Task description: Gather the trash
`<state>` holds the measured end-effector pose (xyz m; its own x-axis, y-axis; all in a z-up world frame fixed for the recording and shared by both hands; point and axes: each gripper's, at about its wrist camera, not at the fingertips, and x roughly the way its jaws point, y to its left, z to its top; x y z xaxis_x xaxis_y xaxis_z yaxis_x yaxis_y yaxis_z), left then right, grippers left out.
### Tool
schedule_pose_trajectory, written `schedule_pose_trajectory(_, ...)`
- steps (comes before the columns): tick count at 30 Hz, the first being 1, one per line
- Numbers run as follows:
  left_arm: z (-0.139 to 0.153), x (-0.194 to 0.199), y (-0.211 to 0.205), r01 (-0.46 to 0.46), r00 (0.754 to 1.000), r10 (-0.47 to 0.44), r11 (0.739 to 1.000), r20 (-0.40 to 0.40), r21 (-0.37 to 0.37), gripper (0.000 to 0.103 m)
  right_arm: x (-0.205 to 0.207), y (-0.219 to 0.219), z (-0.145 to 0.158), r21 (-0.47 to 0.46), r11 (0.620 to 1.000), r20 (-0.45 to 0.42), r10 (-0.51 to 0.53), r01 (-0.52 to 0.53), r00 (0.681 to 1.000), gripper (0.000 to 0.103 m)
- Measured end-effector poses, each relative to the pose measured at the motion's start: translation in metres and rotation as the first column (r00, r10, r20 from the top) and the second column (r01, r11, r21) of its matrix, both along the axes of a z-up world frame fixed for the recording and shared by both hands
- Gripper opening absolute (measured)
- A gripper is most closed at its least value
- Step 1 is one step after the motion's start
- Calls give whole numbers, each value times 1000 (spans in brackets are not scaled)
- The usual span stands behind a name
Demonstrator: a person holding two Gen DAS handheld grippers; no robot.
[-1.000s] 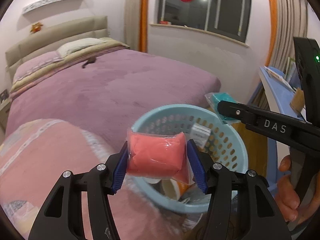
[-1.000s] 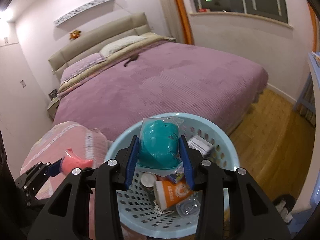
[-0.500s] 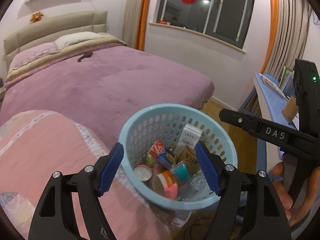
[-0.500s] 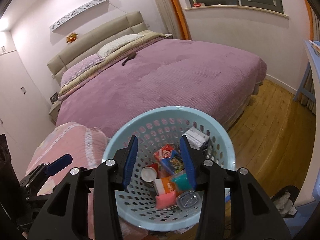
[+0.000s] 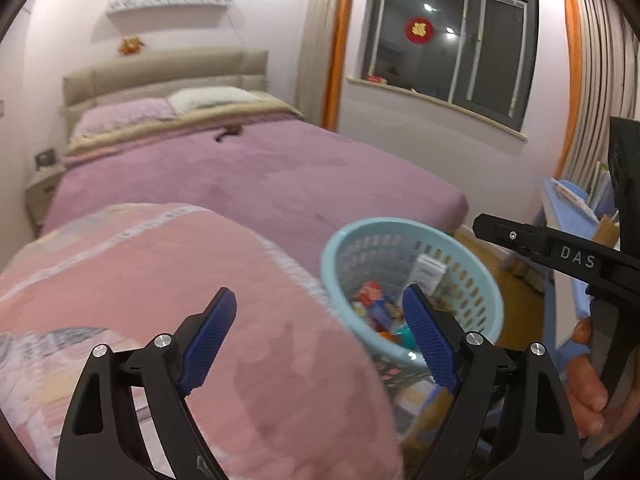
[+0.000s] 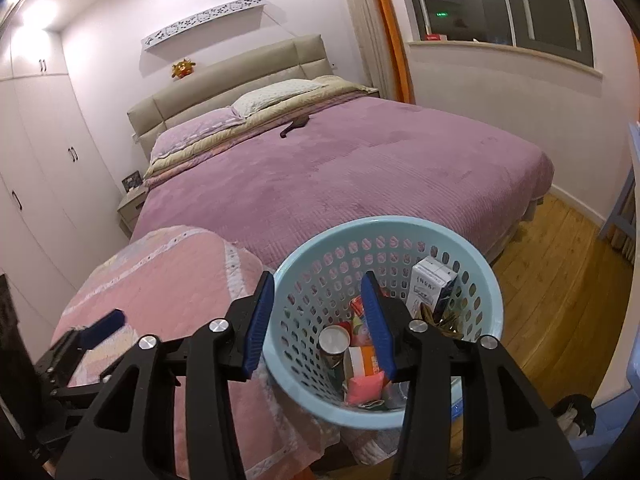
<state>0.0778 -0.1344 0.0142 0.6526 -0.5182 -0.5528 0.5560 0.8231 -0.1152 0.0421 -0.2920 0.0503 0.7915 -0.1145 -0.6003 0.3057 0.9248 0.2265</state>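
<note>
The trash sits in the basket [image 6: 320, 248], a pink packet [image 6: 365, 388] lying on top beside a white carton [image 6: 430, 286] and an orange cup [image 6: 362, 360]. The basket stands by the pink quilt [image 6: 160, 280] at the foot of the bed [image 6: 360, 168]. Both tools are released and empty. The left tool [image 5: 318, 336], its jaws having just been opening, hangs over the quilt beside the basket; the right tool [image 6: 318, 320] straddles the basket's near rim. Best now to scan the bed for leftovers, keeping clear of the rim.
</note>
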Motion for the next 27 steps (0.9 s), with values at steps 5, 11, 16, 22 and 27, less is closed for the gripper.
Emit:
schedule_pose_trajectory(5, -3, -14, 25, -74, 996, 75, 997, 43, -22, 87, -10, 25, -2, -60, 998, 14, 0, 1, 1000, 43)
schedule_pose_trajectory(11, -8, -25, 50, -171, 980, 173, 985, 94, -38, 89, -30, 42, -3, -124, 992, 64, -12, 20, 998, 51)
schedule_pose_trajectory(16, -12, -32, 62, -201, 970, 206, 978, 126, -48, 90, -42, 54, -3, -186, 982, 91, -21, 38, 996, 54)
schedule_pose_trajectory(22, -15, -38, 75, -251, 949, 260, 966, 181, -67, 90, -48, 71, -1, -253, 967, 101, 19, 7, 995, 60)
schedule_pose_trajectory(27, -18, -36, 83, -254, 950, 264, 964, 167, -81, 91, -52, 82, -1, -271, 963, 111, 24, 7, 994, 61)
